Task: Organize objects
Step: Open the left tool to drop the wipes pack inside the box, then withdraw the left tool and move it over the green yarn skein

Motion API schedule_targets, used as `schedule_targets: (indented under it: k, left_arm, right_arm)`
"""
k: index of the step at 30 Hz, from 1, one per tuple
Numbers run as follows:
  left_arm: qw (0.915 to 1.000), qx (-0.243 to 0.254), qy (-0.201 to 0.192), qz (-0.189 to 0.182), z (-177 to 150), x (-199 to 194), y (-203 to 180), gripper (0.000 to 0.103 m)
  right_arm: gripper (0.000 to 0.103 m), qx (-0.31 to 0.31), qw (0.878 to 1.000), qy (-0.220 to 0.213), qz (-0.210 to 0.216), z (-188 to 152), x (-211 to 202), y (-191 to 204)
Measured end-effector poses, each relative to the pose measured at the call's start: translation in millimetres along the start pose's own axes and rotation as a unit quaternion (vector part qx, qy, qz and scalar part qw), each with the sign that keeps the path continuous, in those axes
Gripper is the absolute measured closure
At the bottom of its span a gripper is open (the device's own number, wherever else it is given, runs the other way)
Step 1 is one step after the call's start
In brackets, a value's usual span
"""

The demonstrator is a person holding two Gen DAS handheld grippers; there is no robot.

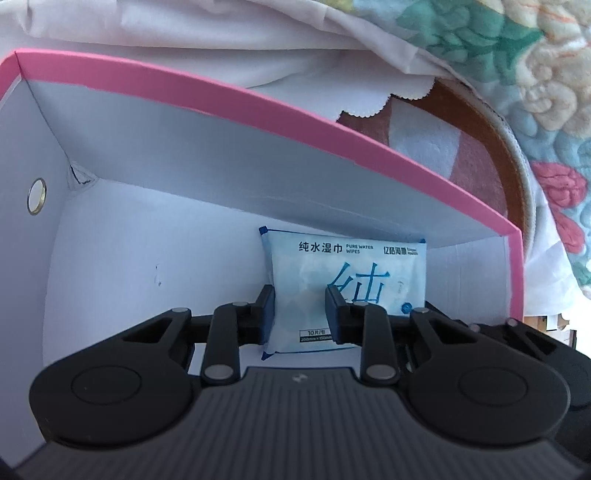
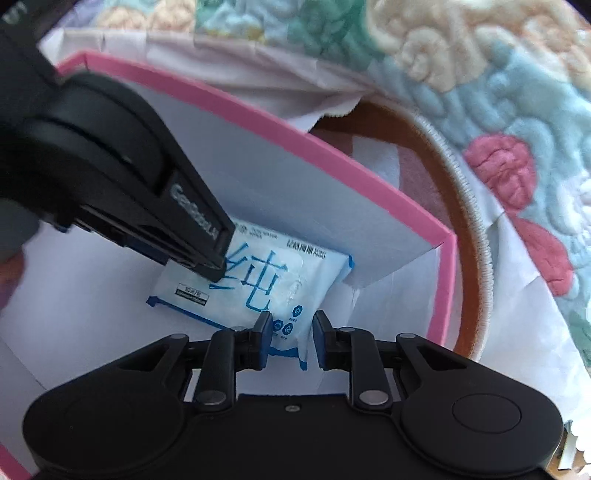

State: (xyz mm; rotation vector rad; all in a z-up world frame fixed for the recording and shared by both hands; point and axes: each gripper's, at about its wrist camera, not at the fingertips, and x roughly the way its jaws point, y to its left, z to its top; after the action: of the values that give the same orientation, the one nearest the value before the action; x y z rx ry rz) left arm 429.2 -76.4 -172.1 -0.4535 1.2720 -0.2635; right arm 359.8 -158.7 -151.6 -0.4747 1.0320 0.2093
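A pale blue pack of wet wipes (image 1: 332, 266) with blue characters sits low inside a white box with a pink rim (image 1: 258, 99), near the box's far right corner. My left gripper (image 1: 300, 314) is shut on the pack's left part, its fingers pinching the wrapper. In the right wrist view, my right gripper (image 2: 291, 332) is shut on the near right corner of the wipes pack (image 2: 258, 288). The left gripper (image 2: 218, 266) reaches in from the upper left onto the pack's far end. The pink box rim (image 2: 295, 136) runs behind both.
A round brown tray with a white stitched edge (image 1: 491, 147) (image 2: 461, 229) lies just beyond the box's far wall. A quilted floral blanket (image 1: 480, 55) (image 2: 480, 92) and white cloth (image 1: 184, 29) surround it. A metal eyelet (image 1: 37, 195) marks the box's left wall.
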Motion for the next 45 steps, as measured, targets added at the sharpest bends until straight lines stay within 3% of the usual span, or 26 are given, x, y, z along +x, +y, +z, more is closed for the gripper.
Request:
schedule_targets:
  k: [6, 8, 9, 11, 16, 20, 27, 35, 41, 43, 45]
  left_arm:
    - [1.0000, -0.001, 0.000, -0.002, -0.4, 3.5, -13.1, 0.077]
    - [1.0000, 0.001, 0.002, 0.007, -1.8, 6.0, -18.2, 0.085]
    - [0.9999, 0.005, 0.002, 0.016, -3.0, 7.5, -21.4, 0.085]
    - [0.9997, 0.011, -0.001, 0.023, -5.5, 8.8, -26.1, 0.086]
    - [1.0000, 0.002, 0.003, 0.003, -8.3, 9.8, -29.9, 0.085]
    - [0.9990, 0.033, -0.011, 0.028, -13.7, 4.7, -40.4, 0.085]
    - [0.9951, 0.075, -0.027, 0.059, -33.4, -34.0, -56.8, 0.064]
    - [0.9910, 0.101, -0.032, 0.081, -59.2, -101.1, -48.0, 0.058]
    - [0.9883, 0.115, -0.047, 0.088, -80.5, -155.2, -52.8, 0.053]
    - [0.9874, 0.123, -0.045, 0.089, -73.1, -149.7, -40.9, 0.051]
    - [0.9854, 0.132, -0.047, 0.097, -77.3, -170.8, -41.7, 0.049]
  right_arm:
    - [0.076, 0.002, 1.000, -0.022, 0.007, -11.1, -15.4, -10.4]
    - [0.072, -0.017, 0.999, -0.033, -0.015, -15.2, -16.8, -5.9]
    - [0.066, -0.026, 0.998, -0.039, -0.031, -16.9, -17.4, -3.6]
    - [0.063, -0.034, 0.997, -0.054, -0.046, -20.5, -21.1, -2.3]
    - [0.063, 0.031, 0.998, -0.049, 0.029, -29.3, -30.4, -20.0]
    - [0.063, 0.069, 0.993, -0.055, 0.080, -35.6, -36.9, -30.1]
    - [0.063, 0.115, 0.982, -0.053, 0.137, -48.6, -47.5, -52.3]
    - [0.059, 0.131, 0.977, -0.047, 0.160, -47.2, -72.8, -38.2]
    - [0.051, 0.130, 0.976, -0.047, 0.169, -41.9, -110.3, -35.9]
    - [0.047, 0.133, 0.975, -0.046, 0.174, -38.3, -122.6, -35.5]
    - [0.044, 0.133, 0.974, -0.049, 0.174, -36.7, -138.0, -35.4]
